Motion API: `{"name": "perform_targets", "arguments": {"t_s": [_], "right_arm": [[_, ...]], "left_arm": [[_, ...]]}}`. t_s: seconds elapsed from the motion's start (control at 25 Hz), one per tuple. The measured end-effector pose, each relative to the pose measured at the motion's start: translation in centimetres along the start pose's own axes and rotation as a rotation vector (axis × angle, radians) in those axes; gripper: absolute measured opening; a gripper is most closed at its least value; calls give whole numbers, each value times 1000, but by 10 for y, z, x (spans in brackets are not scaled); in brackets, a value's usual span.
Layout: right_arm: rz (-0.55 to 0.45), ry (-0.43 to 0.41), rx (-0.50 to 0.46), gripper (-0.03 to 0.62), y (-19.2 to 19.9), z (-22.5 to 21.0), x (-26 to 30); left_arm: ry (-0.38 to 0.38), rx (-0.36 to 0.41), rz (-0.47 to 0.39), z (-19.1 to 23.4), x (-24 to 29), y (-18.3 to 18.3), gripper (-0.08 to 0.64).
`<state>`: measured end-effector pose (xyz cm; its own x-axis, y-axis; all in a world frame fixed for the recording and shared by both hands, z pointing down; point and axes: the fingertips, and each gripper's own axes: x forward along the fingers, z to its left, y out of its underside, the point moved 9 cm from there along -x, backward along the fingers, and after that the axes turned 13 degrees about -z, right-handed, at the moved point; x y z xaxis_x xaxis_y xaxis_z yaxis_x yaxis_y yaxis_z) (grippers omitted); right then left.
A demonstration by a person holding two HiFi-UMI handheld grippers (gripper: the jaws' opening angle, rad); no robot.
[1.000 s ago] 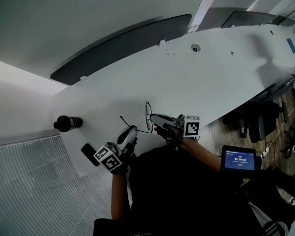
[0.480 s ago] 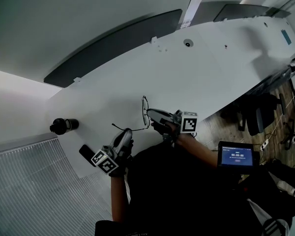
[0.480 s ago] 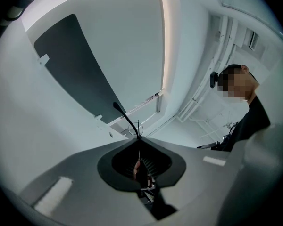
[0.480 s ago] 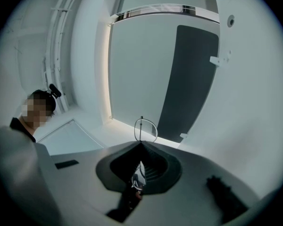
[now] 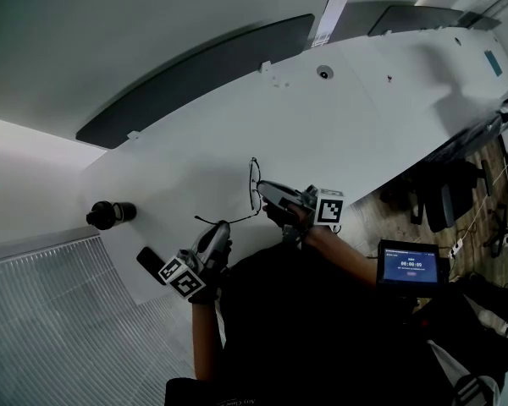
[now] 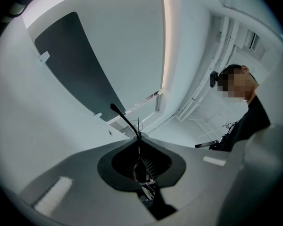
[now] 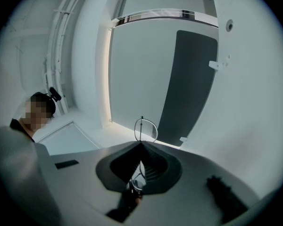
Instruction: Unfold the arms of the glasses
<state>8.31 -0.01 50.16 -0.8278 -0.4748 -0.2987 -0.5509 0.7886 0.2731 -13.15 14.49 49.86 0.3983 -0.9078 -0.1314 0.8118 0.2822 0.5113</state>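
Observation:
Thin black wire-rimmed glasses [image 5: 254, 184] hang between my two grippers above the near edge of the white table [image 5: 339, 134]. My right gripper [image 5: 262, 191] is shut on the front frame, and one lens ring [image 7: 146, 128] sticks out past its closed jaws. My left gripper [image 5: 223, 227] is shut on one arm of the glasses [image 5: 210, 221]. That arm's black tip [image 6: 116, 110] pokes out beyond its jaws. The arm runs sideways from the frame toward the left gripper.
On the table's left end stand a black cylinder [image 5: 110, 214] and a small flat black object [image 5: 149, 260]. A round puck [image 5: 324, 72] sits farther out. A dark panel [image 5: 186, 79] runs along the far edge. A tablet screen [image 5: 409, 265] and office chairs [image 5: 440, 197] are at right.
Both grippers keep their hold and stay nearly in place. The right gripper has tilted a little with the frame. The head camera has shifted slightly.

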Motion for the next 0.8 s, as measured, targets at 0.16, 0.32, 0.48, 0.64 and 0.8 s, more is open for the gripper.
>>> {"name": "perform_targets", "arguments": {"t_s": [0.16, 0.32, 0.48, 0.64, 0.8], "right_arm": [[24, -18, -17, 8, 1, 2, 1], [56, -17, -58, 8, 2, 3, 0], [73, -15, -65, 8, 3, 3, -1], [89, -26, -55, 8, 6, 4, -1], [135, -65, -65, 8, 12, 9, 3]], "left_arm": [[-7, 15, -8, 1, -4, -3, 18], [-82, 37, -119, 3, -23, -31, 63], [-146, 134, -273, -9, -43, -85, 69], [-187, 394, -125, -38, -24, -114, 69], [-188, 920, 270, -52, 28, -91, 200]]}}
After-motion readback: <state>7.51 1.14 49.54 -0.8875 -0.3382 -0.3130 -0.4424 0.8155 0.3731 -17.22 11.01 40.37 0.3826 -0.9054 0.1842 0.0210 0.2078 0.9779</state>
